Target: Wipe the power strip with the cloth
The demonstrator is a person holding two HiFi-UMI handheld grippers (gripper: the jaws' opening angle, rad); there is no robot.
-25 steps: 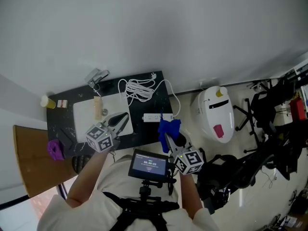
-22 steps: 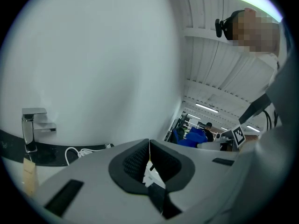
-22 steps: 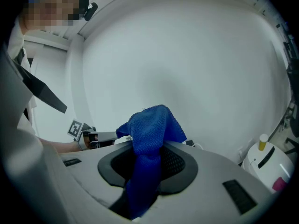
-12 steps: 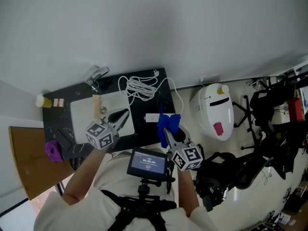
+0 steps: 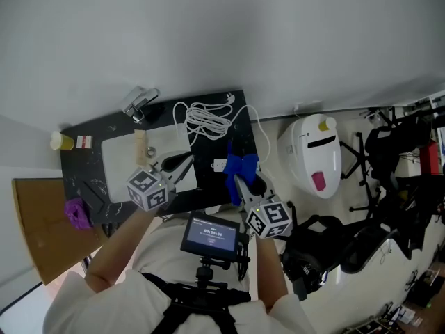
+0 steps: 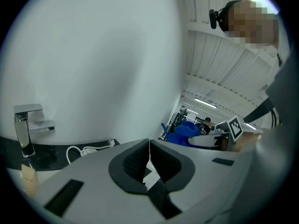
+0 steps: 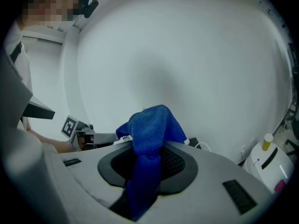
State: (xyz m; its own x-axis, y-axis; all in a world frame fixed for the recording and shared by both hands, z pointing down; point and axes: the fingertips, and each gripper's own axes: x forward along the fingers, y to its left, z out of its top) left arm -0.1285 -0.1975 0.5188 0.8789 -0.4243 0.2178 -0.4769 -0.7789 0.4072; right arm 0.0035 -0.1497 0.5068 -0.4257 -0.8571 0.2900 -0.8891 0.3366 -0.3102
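Power strip (image 5: 218, 164): white, lying on the dark counter (image 5: 90, 183) just ahead of the right hand-held gripper's tips and off to the right of the left one's.
Cloth (image 7: 150, 134): blue and bunched, hanging over the strip's near end. Whether it presses on the strip cannot be told.
Right hand-held gripper (image 7: 149, 149): clenched on the cloth, which rises above the jaws and trails down between them.
Left hand-held gripper (image 6: 149, 149): jaws pressed together with nothing between them, near the strip but apart from it.
Cord (image 5: 205, 120): white coil beyond both hand-held grippers, running back to the strip.
Stage: likely at the start of wiping.
Risk: nothing pins the strip, so a wiping push could slide it toward the counter edge close to the right hand-held gripper, or tug the coil.
Second risk: the cloth is held in a narrow pinch, and drag on the strip could pull it free.
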